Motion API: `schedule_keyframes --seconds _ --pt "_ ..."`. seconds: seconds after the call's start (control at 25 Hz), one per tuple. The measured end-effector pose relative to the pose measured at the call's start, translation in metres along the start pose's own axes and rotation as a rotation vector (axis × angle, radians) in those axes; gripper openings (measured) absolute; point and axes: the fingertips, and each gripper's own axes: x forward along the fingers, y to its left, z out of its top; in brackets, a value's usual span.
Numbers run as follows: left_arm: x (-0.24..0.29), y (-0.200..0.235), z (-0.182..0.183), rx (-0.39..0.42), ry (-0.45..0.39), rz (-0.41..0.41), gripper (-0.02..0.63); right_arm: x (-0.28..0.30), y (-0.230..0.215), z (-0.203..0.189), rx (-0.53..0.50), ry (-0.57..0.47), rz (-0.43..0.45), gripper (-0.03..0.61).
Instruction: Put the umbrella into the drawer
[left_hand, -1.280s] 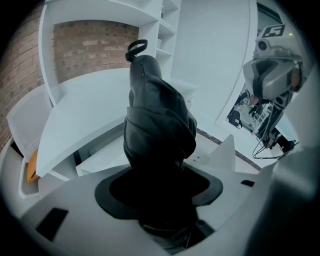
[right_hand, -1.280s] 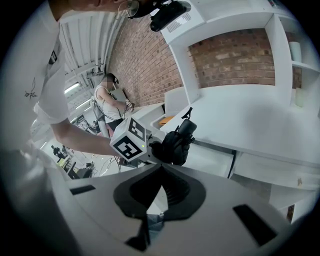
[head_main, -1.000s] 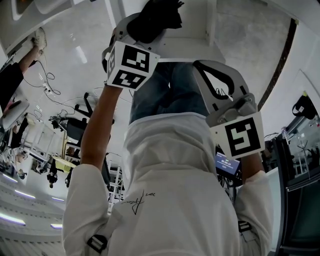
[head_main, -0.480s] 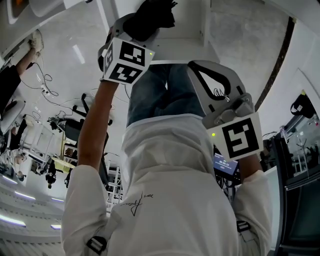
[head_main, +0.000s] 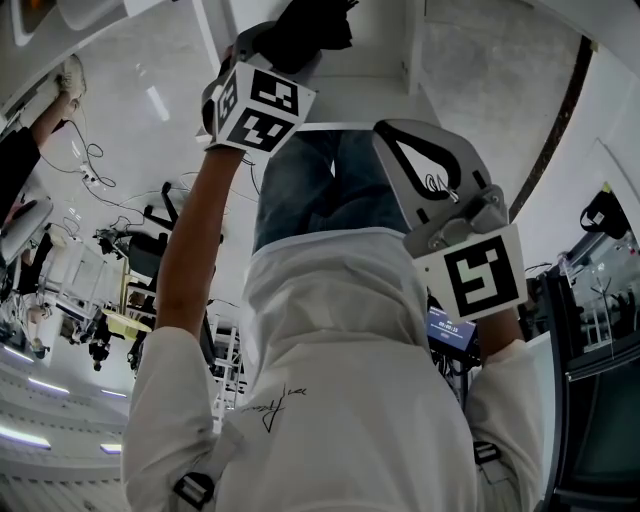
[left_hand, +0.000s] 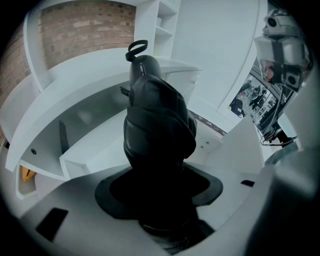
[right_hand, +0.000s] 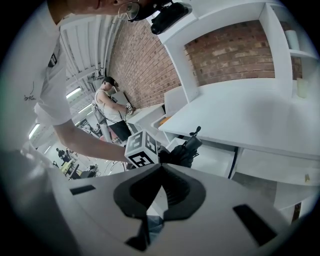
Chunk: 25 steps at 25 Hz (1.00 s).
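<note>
Counter (right_hand: 260, 120), big and white, against a brick wall (right_hand: 150, 65). Open white drawer (right_hand: 216, 159) under its top. Black folded umbrella (left_hand: 157, 125) held up just by that drawer, not lying inside. Left claw (left_hand: 159, 187) clamped tight round the umbrella's end. Right claw (right_hand: 159, 186) pinched together on nothing, well back from the drawer.

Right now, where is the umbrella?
In the left gripper view, the black umbrella is clamped in the left gripper, its far end pointing toward the open drawer beneath the white desk.
</note>
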Motion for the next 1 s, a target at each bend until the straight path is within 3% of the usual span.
schedule_keyframes --seconds 1.0 --pt "0.045 -0.003 -0.012 0.033 0.128 -0.029 0.256 -0.005 -0.029 0.001 0.019 -0.017 -0.032 0.025"
